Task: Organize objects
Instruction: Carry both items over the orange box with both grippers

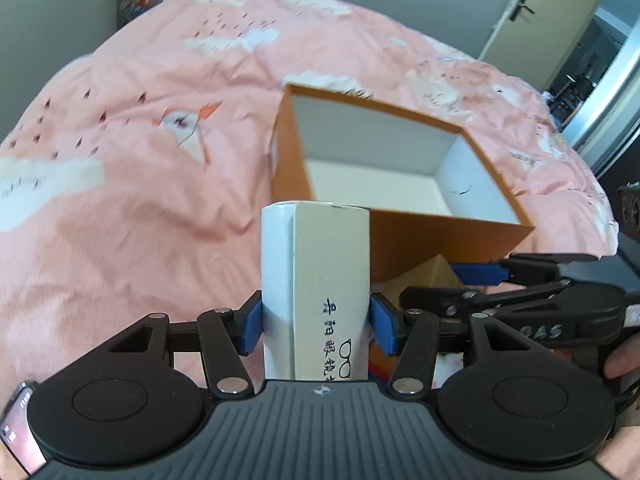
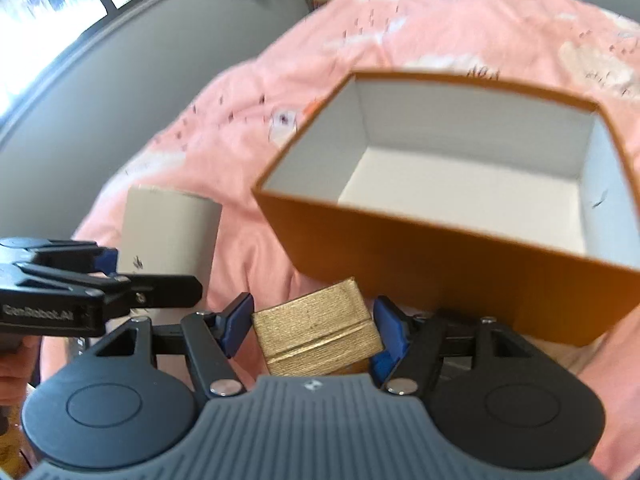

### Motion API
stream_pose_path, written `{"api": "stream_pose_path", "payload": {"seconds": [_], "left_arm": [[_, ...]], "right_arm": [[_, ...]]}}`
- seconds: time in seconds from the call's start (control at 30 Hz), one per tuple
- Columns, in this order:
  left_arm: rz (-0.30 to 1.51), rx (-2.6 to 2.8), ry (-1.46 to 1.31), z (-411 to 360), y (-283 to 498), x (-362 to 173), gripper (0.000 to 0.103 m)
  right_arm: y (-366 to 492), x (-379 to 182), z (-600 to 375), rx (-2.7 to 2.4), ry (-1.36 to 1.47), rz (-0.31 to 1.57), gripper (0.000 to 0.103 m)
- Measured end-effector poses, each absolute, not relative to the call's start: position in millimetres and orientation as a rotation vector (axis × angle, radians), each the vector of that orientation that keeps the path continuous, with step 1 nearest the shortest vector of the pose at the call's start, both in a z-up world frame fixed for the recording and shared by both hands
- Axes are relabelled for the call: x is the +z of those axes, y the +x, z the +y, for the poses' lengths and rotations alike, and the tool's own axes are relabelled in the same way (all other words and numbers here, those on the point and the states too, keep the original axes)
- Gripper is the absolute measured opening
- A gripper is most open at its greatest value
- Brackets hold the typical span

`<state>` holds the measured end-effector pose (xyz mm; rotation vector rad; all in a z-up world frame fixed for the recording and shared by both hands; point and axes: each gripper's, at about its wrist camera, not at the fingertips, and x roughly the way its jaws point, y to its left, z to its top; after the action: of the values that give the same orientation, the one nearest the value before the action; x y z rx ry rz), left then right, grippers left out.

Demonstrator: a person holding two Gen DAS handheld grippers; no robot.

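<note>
Your left claw (image 1: 316, 322) is clenched on a tall white glasses box (image 1: 320, 272) with printed characters and a spectacles drawing, its blue pads (image 1: 250, 328) pressed to both sides. Your right claw (image 2: 314, 330) grasps a small gold box (image 2: 320, 334) the same way. Both boxes hang above the pink bedspread (image 1: 140, 160), just short of the near wall of the open orange box (image 2: 460, 264), whose white inside shows nothing in it. The white box sits left of the gold one.
</note>
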<state>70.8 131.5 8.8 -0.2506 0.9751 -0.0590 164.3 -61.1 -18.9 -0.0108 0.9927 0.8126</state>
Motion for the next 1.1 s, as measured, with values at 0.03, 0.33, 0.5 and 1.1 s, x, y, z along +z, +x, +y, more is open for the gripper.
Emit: {"api": "stream_pose_path", "payload": {"seconds": [0.03,0.33,0.5,1.1], "left_arm": [[0.966,-0.066,-0.238,128,72,13,0.062],[0.856,-0.149,-0.112,91,93,65,0.033],[0.809,-0.207,-0.067,76,109,86,0.033],[0.794,-0.282,0.081,43,225,49,0.032]], "right_arm": [[158,-10,-65,0.814,0.000,0.974,0.067],[158,50,-108,0.806,0.076,0.796,0.067],[164,71,-133,0.785,0.109,0.735,0.067],[252,38,-126,0.575,0.084,0.705,0.067]]}}
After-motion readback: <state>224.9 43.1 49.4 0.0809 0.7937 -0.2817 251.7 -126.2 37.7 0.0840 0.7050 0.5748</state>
